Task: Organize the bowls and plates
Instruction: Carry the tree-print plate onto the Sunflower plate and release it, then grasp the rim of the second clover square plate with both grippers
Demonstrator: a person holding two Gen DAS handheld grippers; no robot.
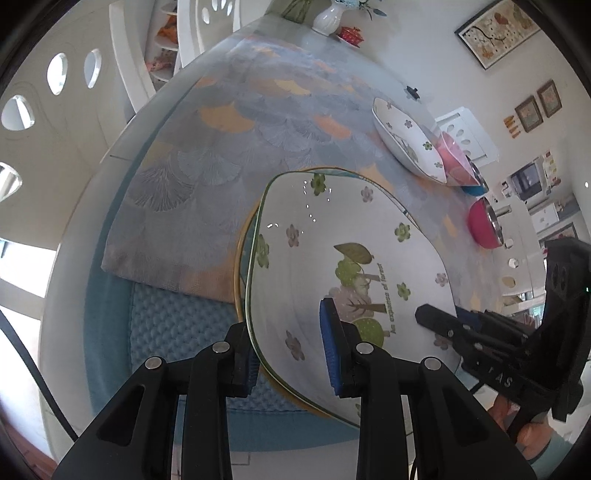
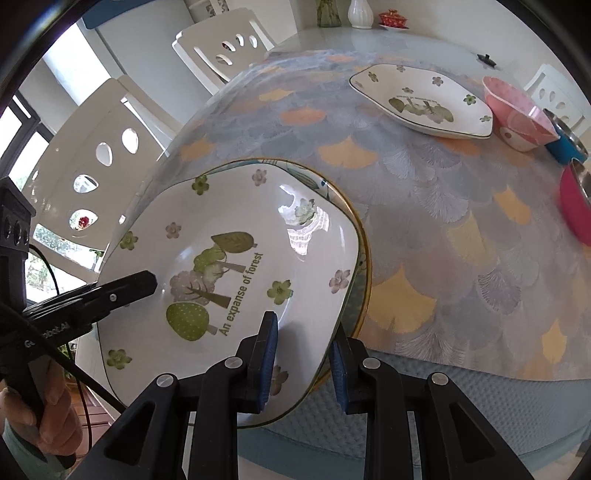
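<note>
The left gripper (image 1: 291, 350) has its blue-padded fingers (image 1: 331, 347) clamped on the near left rim of the plate (image 1: 332, 258), a white squarish one printed with trees and small flowers. The plate sits over a gold-rimmed plate (image 2: 364, 266) at the near edge of the tabletop (image 2: 332, 40), half on the patterned cloth (image 2: 424, 206) and half on a blue mat (image 2: 424, 406); whether it rests on the lower plate or is lifted clear I cannot tell. The right gripper (image 2: 304, 365) has its fingers (image 2: 267, 362) clamped on the plate's near right rim, one pad inside and one beneath. A hand (image 2: 44, 424) shows under the left gripper in the right wrist view. Farther right on the cloth lies a second plate (image 2: 424, 103) of the same print. Just beside it stands a pink bowl (image 2: 517, 114), then a blue bowl (image 2: 563, 147) and a magenta bowl (image 2: 574, 206) near the right edge. At the far end stand a white vase (image 2: 360, 13) and a red lidded cup (image 2: 393, 18).
</note>
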